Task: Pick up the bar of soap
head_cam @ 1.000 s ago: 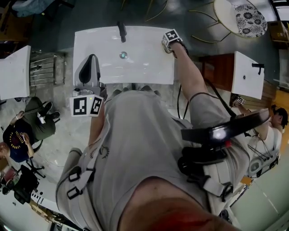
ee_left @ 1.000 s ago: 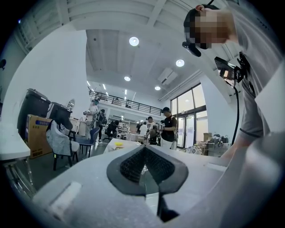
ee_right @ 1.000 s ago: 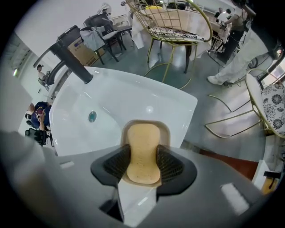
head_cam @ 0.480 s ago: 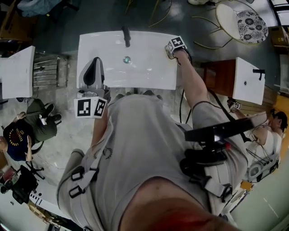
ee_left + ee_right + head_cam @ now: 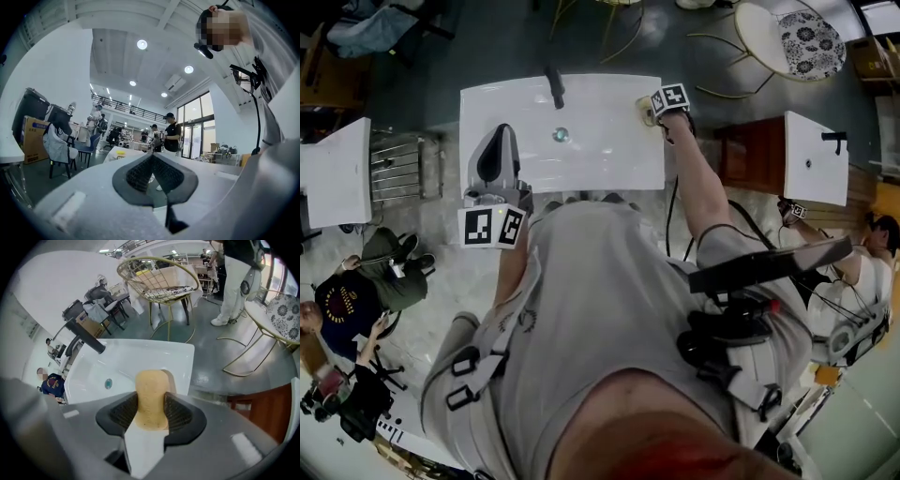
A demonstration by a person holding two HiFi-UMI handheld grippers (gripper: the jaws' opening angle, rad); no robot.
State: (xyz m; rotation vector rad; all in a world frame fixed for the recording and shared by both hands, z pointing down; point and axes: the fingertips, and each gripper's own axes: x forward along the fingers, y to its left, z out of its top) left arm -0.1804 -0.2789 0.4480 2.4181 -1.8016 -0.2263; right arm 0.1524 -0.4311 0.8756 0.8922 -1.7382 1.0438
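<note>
Now right claw (image 5: 150,414) clamps bar of soap (image 5: 151,384).

Seen from above, the left gripper (image 5: 499,136) sits left of centre and points toward the top of the frame, its jaws pressed together and empty. The bare right arm (image 5: 694,183) stretches to the upper right, where the right gripper (image 5: 650,112) tilts steeply downward, jaws clamped on the bar of soap (image 5: 151,392).

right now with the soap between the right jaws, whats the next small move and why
Probably raise the right hand-held gripper straight up. Its jaws are clamped on both sides of the tan bar of soap, which is low by the right edge of the white sink, so the grip looks made and only the lift remains.
</note>
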